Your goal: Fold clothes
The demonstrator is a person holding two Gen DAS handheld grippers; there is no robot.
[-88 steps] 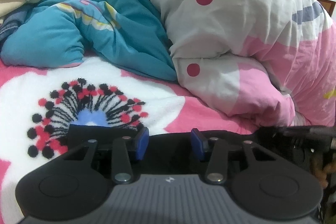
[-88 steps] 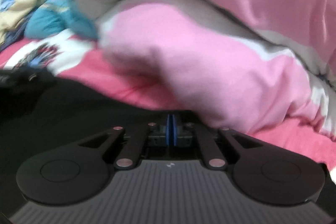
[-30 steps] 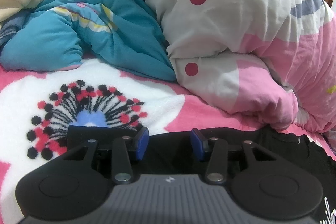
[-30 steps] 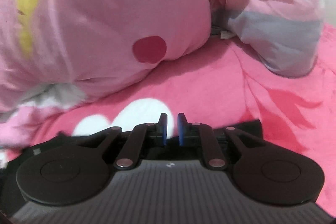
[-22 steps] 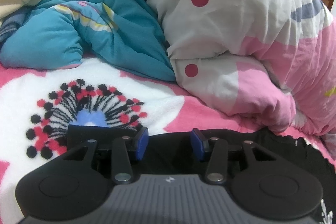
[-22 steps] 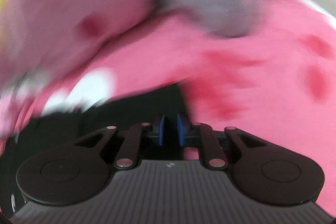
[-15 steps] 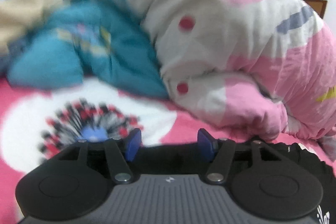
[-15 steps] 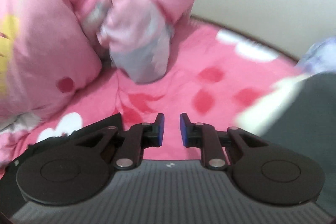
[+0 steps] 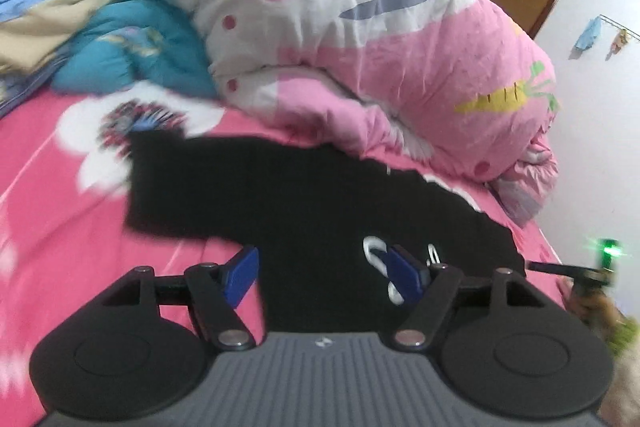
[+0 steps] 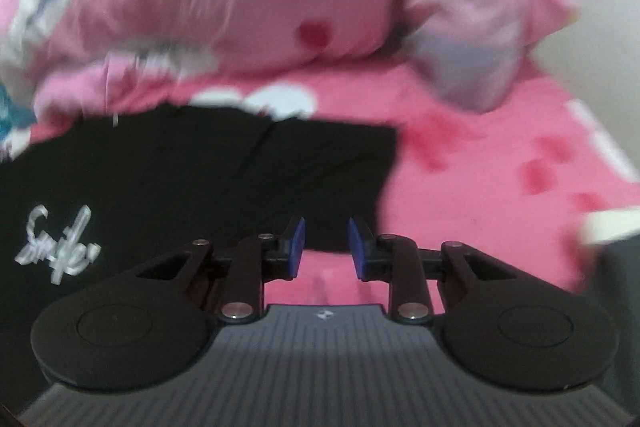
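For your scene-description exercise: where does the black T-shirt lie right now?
The black T-shirt lies spread flat on the pink bedsheet, just in front of the rolled pink quilt. In both wrist views it sits directly ahead of the open grippers.

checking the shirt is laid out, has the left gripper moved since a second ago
Yes. The left gripper has pulled up and back: the quilt looks farther off, and the black shirt now lies spread ahead of it.

A bed (image 9: 48, 187) with a pink flowered sheet carries a black shirt (image 9: 304, 195) spread flat near the front; a pink quilt (image 9: 360, 39) and blue quilt (image 9: 120, 59) lie heaped behind.
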